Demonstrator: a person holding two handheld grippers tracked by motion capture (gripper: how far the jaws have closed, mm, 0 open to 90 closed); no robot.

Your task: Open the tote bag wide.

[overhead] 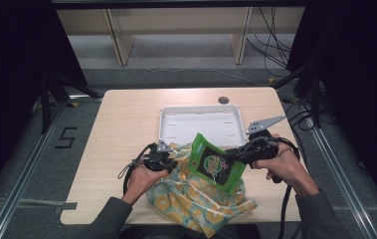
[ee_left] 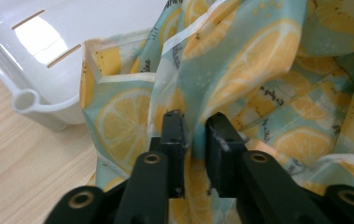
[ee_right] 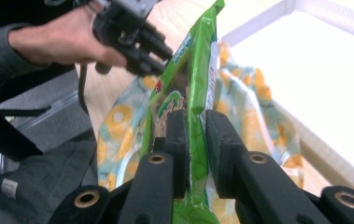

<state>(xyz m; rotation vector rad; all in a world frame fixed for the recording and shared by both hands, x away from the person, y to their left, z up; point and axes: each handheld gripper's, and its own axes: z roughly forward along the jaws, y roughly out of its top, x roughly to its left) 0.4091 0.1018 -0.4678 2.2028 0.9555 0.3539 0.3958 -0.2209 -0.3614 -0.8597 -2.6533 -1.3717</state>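
Right gripper (ee_right: 195, 123) has its fingers clamped tight on the green snack bag (overhead: 215, 163) mid-frame, while the left gripper (ee_left: 194, 126), fingers slightly apart, noses into the lemon-print bag (ee_left: 258, 70) fabric.

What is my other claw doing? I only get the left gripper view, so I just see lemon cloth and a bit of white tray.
Observer: Your right claw is pinched shut on a green snack packet.
Operator: Where is the packet?
Observer: Held tilted above the lemon-print cloth bag, just in front of the white tray.
Operator: Is anything in the tray?
Observer: No, the high view shows it bare inside.
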